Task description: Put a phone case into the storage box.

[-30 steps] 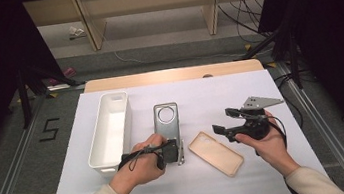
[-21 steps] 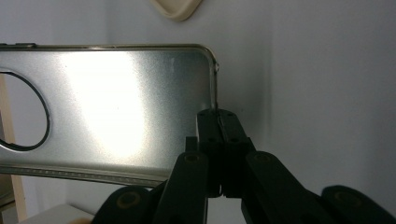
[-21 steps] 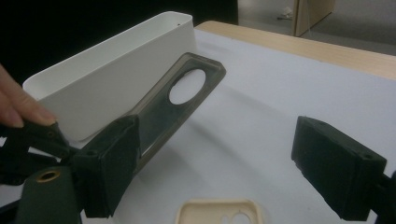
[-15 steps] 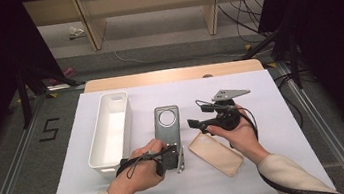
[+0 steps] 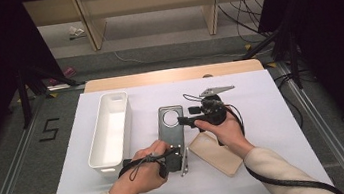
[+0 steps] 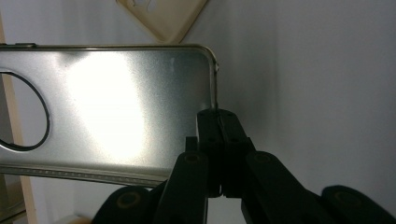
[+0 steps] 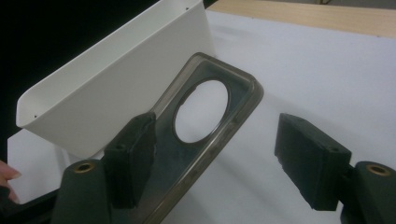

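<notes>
A grey translucent phone case [image 5: 171, 132] with a round camera hole lies flat in the middle of the white table sheet. My left gripper [image 5: 177, 155] is shut on its near end; in the left gripper view the gripper [image 6: 219, 140] pinches the rim of the case [image 6: 116, 107]. My right gripper [image 5: 186, 116] is at the case's far right edge. In the right gripper view the right gripper [image 7: 219, 158] is open and has just been closing, with a corner of the case [image 7: 243, 93] between the pads [image 7: 310, 161], which do not press it.
A long white tray [image 5: 109, 130] stands left of the case and appears as a white wall [image 7: 116, 88] behind it. A beige phone case [image 5: 216, 152] lies under my right forearm, also in the left gripper view [image 6: 163, 16]. Bare sheet [image 5: 273, 114] extends to the right.
My right gripper has travelled left from the right side of the sheet to the grey case's far end, and its jaws have narrowed. The left gripper has stayed clamped on the near end.
</notes>
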The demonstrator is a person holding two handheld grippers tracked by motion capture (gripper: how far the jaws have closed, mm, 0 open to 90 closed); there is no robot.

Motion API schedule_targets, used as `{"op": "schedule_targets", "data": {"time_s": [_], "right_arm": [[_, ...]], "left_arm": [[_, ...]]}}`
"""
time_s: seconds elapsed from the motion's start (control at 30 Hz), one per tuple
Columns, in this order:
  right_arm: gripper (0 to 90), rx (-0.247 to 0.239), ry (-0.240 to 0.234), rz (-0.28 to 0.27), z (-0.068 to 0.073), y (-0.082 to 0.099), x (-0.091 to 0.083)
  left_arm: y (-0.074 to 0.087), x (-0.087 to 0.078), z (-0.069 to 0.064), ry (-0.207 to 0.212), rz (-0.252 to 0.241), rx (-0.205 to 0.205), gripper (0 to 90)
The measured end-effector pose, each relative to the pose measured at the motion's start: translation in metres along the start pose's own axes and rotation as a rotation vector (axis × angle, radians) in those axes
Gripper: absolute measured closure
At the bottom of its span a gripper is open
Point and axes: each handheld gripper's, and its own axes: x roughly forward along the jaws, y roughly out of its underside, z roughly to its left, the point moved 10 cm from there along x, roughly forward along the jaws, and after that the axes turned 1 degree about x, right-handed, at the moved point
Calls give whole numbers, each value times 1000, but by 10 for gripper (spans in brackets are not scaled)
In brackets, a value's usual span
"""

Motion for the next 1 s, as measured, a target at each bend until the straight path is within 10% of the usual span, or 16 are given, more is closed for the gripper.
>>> {"op": "schedule_targets", "data": {"time_s": [1.0], "right_arm": [[719,102,-58,9,3,-5,6]], "left_arm": [[-6,1,0,-17,-14,33,889]]}}
